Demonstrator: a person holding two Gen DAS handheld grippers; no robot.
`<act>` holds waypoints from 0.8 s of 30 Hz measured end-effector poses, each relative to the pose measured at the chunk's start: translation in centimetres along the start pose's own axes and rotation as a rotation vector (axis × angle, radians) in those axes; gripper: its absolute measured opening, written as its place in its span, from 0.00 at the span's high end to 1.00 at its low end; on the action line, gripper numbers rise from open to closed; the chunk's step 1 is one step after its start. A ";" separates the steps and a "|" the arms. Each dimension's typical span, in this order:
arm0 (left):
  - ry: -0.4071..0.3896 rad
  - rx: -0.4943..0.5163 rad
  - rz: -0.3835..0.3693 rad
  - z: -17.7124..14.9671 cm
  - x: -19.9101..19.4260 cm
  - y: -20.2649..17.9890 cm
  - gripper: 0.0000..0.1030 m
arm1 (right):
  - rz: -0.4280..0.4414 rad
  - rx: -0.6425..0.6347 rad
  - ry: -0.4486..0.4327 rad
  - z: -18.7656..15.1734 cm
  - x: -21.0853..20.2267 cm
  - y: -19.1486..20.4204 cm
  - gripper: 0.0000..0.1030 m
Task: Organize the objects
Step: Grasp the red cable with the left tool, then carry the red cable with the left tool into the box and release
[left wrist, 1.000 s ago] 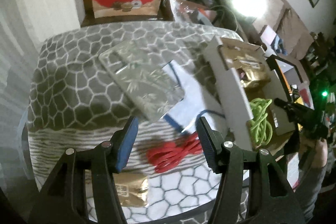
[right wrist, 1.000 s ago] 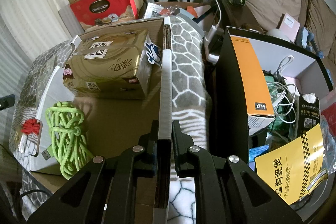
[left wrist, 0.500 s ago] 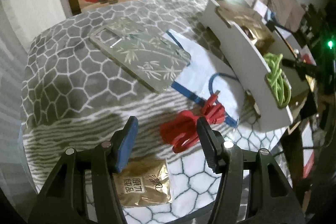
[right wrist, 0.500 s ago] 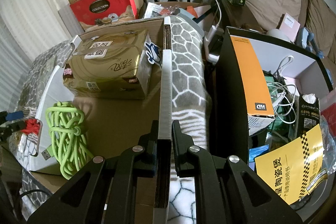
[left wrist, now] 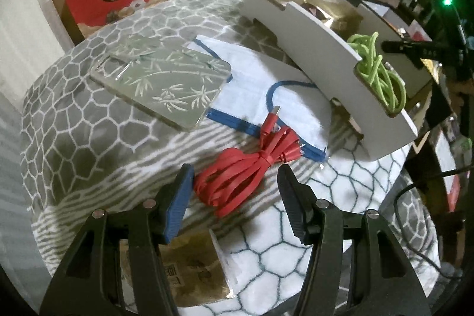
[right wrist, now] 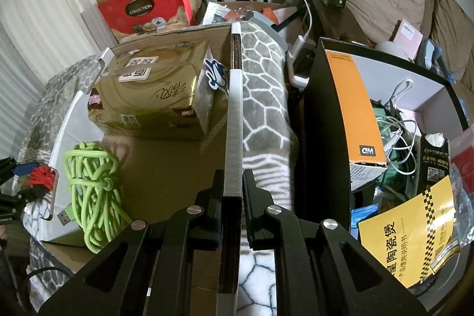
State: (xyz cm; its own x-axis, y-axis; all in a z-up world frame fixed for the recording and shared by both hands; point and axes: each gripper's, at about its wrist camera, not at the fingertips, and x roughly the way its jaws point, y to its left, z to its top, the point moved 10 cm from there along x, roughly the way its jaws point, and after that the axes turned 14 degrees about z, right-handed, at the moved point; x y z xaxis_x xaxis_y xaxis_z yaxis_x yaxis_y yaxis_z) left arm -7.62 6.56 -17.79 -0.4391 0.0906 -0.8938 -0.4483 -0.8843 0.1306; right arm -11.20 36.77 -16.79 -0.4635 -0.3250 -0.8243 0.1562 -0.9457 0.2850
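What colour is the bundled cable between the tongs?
Red cable; clearest in the left wrist view.

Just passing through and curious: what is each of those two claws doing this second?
Left gripper: open, empty, fingers either side of the red cable.
Right gripper: closed on the box wall.

Two close wrist views (shared box)
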 end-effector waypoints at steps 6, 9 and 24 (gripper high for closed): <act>0.002 0.031 -0.013 -0.3 0.3 -0.1 0.50 | 0.000 0.000 0.000 0.0 0.0 0.0 0.90; -0.002 0.044 0.014 -0.4 0.5 0.2 0.61 | 0.000 0.000 0.000 0.0 0.0 0.0 0.90; -0.118 -0.153 -0.103 3.0 -5.1 1.1 0.83 | 0.000 0.000 0.000 0.0 0.0 0.0 0.90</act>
State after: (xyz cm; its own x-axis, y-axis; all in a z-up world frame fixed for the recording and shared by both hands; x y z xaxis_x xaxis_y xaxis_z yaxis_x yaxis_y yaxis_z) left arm -8.22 6.57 -11.78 -0.4891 0.2292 -0.8416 -0.3759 -0.9260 -0.0338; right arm -11.24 36.76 -16.75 -0.4637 -0.3255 -0.8241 0.1567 -0.9456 0.2853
